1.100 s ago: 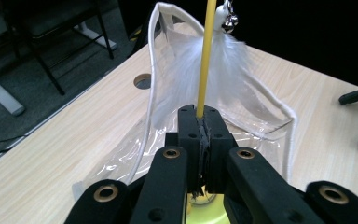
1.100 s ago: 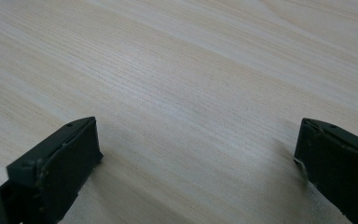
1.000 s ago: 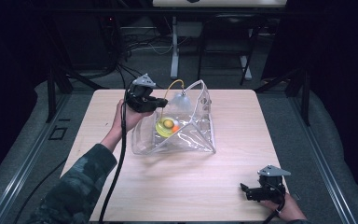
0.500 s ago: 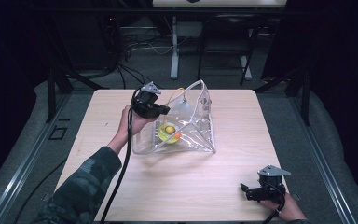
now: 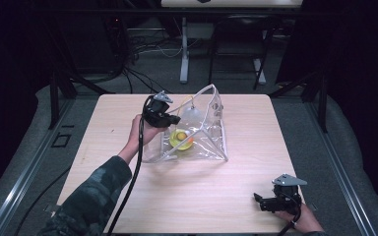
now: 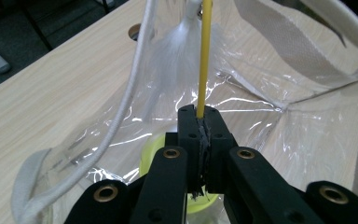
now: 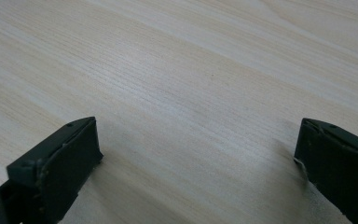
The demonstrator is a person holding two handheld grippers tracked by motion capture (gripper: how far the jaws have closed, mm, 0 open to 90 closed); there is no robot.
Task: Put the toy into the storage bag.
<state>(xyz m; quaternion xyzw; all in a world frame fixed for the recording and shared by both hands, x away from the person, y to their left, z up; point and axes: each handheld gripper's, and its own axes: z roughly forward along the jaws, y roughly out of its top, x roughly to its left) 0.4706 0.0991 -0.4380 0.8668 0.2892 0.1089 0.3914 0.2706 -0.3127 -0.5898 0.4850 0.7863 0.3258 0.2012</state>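
A clear plastic bag point(image 5: 211, 142) with white fabric handles point(image 6: 126, 102) stands open at the middle of the wooden table point(image 5: 192, 196). A round yellow thing point(image 5: 179, 140) with an orange piece lies inside it. My left gripper point(image 5: 173, 120) hovers at the bag's left rim. In the left gripper view it point(image 6: 204, 116) is shut on a thin yellow rod point(image 6: 205, 56) that ends in a white fluffy tuft point(image 6: 182, 51) over the bag's mouth. My right gripper point(image 5: 260, 200) rests near the front right edge, jaws wide open over bare wood point(image 7: 198, 158).
Dark floor, cables and stand legs point(image 5: 183, 59) lie behind the table's far edge. A black cable point(image 5: 138, 162) trails from the left gripper along the camouflage sleeve point(image 5: 93, 196).
The left gripper has sunk and shifted a little right toward the bag's mouth, carrying the rod. The right gripper has stayed put.
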